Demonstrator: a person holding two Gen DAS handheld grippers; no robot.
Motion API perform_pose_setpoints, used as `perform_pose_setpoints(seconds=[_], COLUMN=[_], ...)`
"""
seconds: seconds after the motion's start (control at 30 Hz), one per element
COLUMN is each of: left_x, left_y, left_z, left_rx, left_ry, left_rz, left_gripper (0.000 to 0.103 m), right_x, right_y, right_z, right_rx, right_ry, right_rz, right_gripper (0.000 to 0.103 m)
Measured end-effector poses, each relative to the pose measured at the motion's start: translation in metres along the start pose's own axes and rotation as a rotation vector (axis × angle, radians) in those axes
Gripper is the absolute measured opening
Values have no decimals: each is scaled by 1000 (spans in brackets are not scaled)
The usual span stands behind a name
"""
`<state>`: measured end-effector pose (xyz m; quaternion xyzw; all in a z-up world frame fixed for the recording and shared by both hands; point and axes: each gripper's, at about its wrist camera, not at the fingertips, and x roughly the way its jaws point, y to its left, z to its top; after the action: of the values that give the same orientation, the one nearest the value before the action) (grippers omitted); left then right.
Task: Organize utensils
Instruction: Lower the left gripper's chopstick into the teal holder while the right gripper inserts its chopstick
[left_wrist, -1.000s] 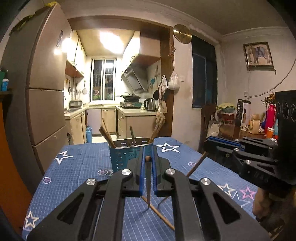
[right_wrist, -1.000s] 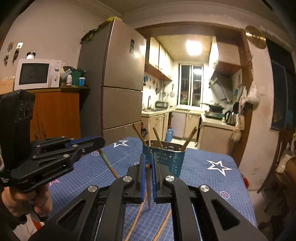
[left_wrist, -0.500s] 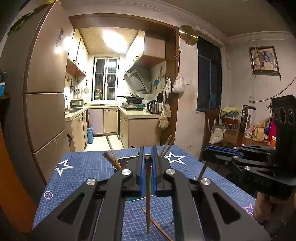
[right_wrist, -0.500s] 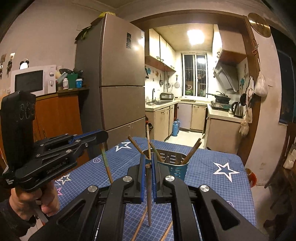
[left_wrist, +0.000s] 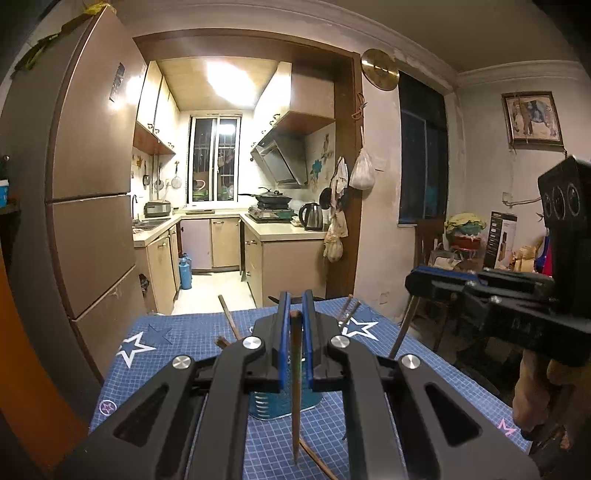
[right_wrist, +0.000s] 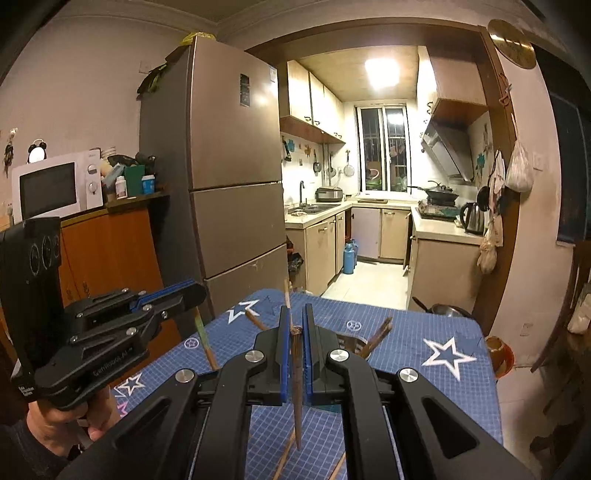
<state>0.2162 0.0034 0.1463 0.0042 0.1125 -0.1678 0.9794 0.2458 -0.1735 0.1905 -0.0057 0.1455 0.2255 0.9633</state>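
My left gripper (left_wrist: 294, 314) is shut on a brown chopstick (left_wrist: 295, 387) that hangs point down in front of the teal utensil holder (left_wrist: 273, 406), mostly hidden behind the jaws. My right gripper (right_wrist: 294, 325) is shut on another chopstick (right_wrist: 297, 391), also point down, above the holder (right_wrist: 354, 343). Several chopsticks (left_wrist: 229, 319) stand in the holder. Loose chopsticks (left_wrist: 317, 458) lie on the blue star mat. Each gripper shows in the other's view: the right one (left_wrist: 417, 284) with its chopstick, the left one (right_wrist: 192, 295) likewise.
The table with the blue star mat (left_wrist: 177, 339) ends at a doorway into the kitchen. A tall fridge (right_wrist: 229, 184) stands at the left. An orange cabinet (right_wrist: 110, 251) with a microwave stands beside it. A chair (left_wrist: 428, 240) and clutter stand at the right.
Both grippers have risen and moved forward toward the holder, each still gripping its chopstick. The holder now sits closer and lower, largely behind the jaws.
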Motion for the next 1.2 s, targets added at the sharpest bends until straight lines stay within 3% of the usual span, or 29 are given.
perform_pose_setpoints(seconds=[0.43, 0.73, 0.93, 1.2], left_x=[19, 44, 68, 97], left_y=[9, 16, 22, 26], left_z=[68, 116, 124, 112], left_rx=[-9, 7, -6, 1], left_ry=[-30, -57, -54, -20], left_rz=[33, 71, 75, 82], left_gripper=[5, 5, 5, 5], right_x=[14, 48, 74, 106], right_y=[-16, -38, -53, -59], right_z=[74, 119, 128, 112], right_rx=[-22, -7, 12, 17], right_ry=[-17, -9, 1, 44], right_rz=[-51, -80, -88, -76], right_gripper=[7, 7, 7, 7])
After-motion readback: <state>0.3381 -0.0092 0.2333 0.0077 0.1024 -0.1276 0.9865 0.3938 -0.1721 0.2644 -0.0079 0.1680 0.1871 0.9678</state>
